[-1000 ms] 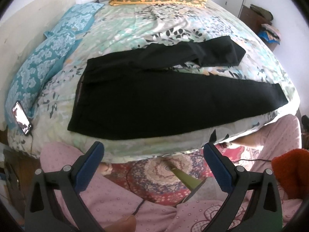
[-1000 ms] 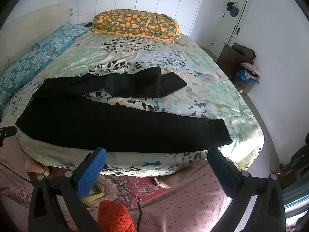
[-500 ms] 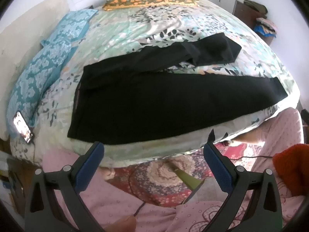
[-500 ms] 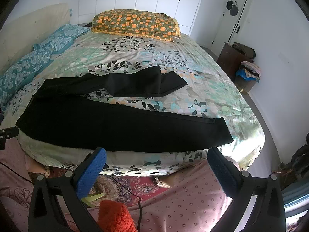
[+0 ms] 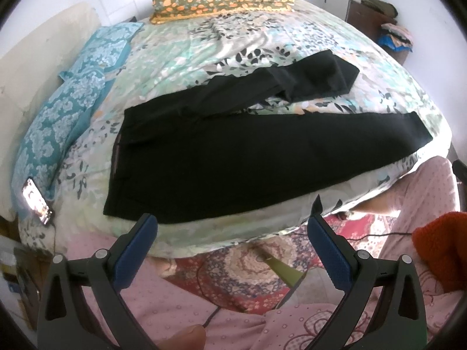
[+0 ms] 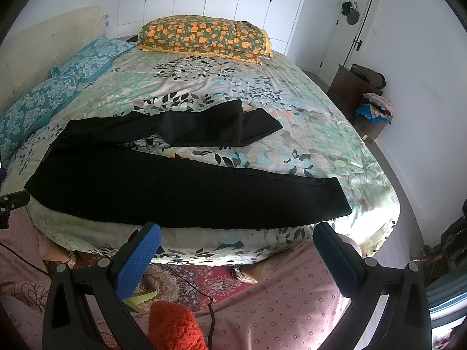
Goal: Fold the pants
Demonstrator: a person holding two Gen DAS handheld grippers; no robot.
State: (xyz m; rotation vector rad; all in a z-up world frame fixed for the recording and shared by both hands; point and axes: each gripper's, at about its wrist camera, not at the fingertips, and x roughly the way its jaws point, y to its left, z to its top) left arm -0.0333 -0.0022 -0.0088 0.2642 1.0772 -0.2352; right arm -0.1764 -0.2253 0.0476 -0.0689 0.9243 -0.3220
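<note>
Long black cloth pants [image 5: 233,157] lie spread on floral-sheeted bed [image 6: 292,99]; far leg crumpled, no fold made yet. Left tongs [image 5: 232,234], right tongs [image 6: 236,242] both apart, empty, near bed edge.

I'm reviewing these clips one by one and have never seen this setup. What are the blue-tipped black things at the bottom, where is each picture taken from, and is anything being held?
There is no robot here. A person holds a hand tool in each hand, and each tool ends in a two-fingered claw with a wide-angle camera looking forward along its fingers. One picture comes from the left claw, the other from the right claw. The blue-padded black prongs at the bottom of each picture are that claw's own fingers.

Both cameras look at a bed with a floral cover. A pair of black pants lies spread on it, waistband to the left: the near leg lies straight along the bed's edge, and the far leg is doubled back on itself. An orange-patterned pillow and teal pillows lie further back, and a phone sits at the left edge.

Both claws are open, short of the bed, and hold nothing.
</note>
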